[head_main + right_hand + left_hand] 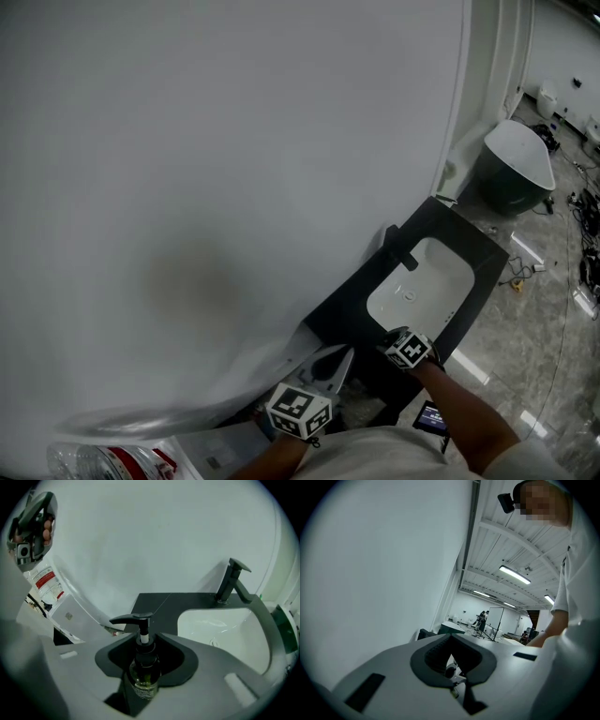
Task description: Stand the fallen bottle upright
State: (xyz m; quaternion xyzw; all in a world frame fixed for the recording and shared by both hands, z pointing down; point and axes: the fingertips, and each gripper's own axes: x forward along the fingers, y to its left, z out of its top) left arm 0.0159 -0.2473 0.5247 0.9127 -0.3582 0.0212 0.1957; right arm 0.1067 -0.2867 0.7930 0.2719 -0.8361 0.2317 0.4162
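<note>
Midway through righting, by the look of it. Clamped between the jaws of the right gripper (149,644): the pump bottle (144,679), apparently lifted above the dark counter (159,603), beside the sink (220,625). Idle aside, closed and empty: the left gripper (451,639). Next: set the base flat on the counter, then let go gently without tipping.

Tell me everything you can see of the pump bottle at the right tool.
The pump bottle is small and clear, holding yellowish-green liquid, with a printed label low on its body. Above are a black collar, a white stem section and a black pump head whose spout points left in the right gripper view. It sits pump end up in that view between the dark pads of the right tool, which appear to clamp its sides. Its base is hidden.
</note>
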